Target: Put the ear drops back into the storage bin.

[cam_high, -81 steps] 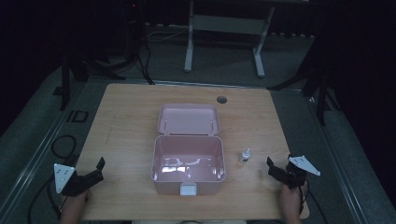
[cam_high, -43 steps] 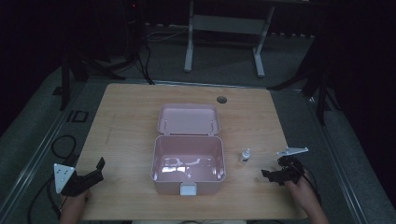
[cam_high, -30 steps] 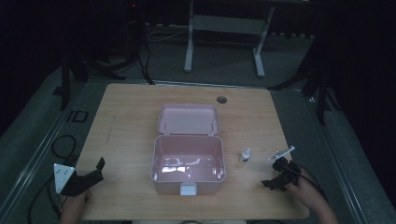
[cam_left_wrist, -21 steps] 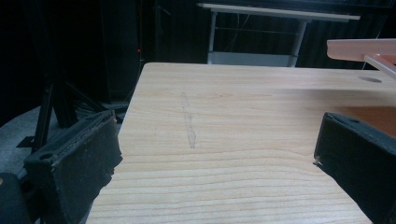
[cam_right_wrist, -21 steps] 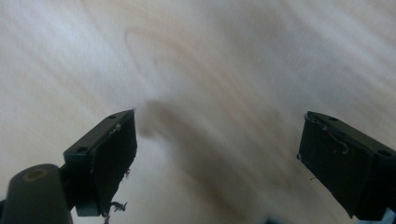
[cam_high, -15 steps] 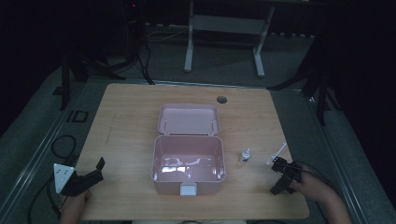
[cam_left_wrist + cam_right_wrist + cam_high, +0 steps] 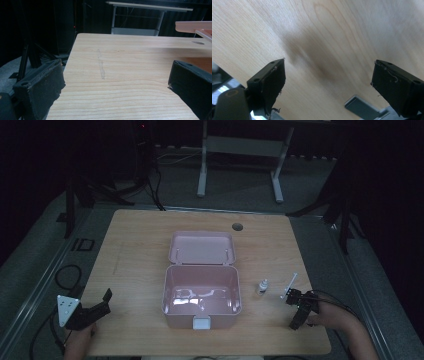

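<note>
At the near edge of the light wooden desk (image 7: 135,250), the left gripper (image 7: 97,306) is resting with its jaws spread wide, holding nothing. The right gripper (image 7: 296,316) is tilting down at the near right, jaws likewise gaping over bare wood. Just beyond it a small clear bottle with a white cap (image 7: 262,287) is standing upright, beside the open pink plastic box (image 7: 202,294). The box's lid (image 7: 202,248) is lying back flat behind it, toward the round cable hole (image 7: 237,226).
</note>
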Tool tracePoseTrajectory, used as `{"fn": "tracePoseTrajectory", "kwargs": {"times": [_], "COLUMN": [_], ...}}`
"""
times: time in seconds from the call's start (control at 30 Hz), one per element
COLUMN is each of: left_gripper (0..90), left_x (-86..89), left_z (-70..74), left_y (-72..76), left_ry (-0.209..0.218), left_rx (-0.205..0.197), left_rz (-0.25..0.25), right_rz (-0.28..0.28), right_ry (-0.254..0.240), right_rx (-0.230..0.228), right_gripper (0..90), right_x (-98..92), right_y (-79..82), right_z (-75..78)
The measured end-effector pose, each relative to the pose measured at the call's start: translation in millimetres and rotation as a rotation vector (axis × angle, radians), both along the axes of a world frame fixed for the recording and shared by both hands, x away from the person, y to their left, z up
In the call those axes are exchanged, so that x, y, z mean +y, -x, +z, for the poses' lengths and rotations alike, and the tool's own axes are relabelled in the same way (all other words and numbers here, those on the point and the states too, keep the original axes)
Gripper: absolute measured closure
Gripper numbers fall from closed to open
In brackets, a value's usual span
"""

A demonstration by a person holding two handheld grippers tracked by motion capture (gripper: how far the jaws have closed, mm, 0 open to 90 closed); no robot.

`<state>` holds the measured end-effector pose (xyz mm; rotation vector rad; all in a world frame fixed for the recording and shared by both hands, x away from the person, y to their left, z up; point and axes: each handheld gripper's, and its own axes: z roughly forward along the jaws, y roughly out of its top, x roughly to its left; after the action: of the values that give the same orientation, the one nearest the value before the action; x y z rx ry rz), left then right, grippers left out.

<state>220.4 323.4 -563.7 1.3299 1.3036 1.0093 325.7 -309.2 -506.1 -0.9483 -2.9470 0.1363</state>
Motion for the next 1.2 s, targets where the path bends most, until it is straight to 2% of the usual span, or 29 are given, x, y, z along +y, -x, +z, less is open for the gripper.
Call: {"fn": "tracePoseTrajectory", "kwargs": {"times": [0.17, 0.43, 0.6, 0.73, 1.2], "left_gripper": [0.5, 0.5, 0.5, 0.5, 0.5], "left_x": [-0.1, 0.0, 0.1, 0.2, 0.5], "left_z": [0.0, 0.0, 0.0, 0.0, 0.0], "left_y": [0.0, -0.1, -0.1, -0.1, -0.2], "left_ry": [-0.001, -0.001, 0.0, 0.001, 0.004], "left_rx": [0.0, 0.001, 0.001, 0.001, 0.001], "left_rz": [0.0, -0.001, -0.002, -0.002, -0.005], "right_rz": [0.021, -0.023, -0.023, 0.0, 0.006], "right_ry": [-0.012, -0.038, -0.045, -0.03, -0.068], "right_rx": [-0.01, -0.024, -0.029, -0.031, -0.016], "right_gripper": [11.5, 13.2, 14.8, 17.6, 20.3], "right_x": [7.4, 18.9, 28.3, 36.1, 62.9], "right_y": [-6.2, -23.8, -35.0, -41.6, -63.2], "right_z": [5.3, 17.8, 22.4, 24.3, 24.3]}}
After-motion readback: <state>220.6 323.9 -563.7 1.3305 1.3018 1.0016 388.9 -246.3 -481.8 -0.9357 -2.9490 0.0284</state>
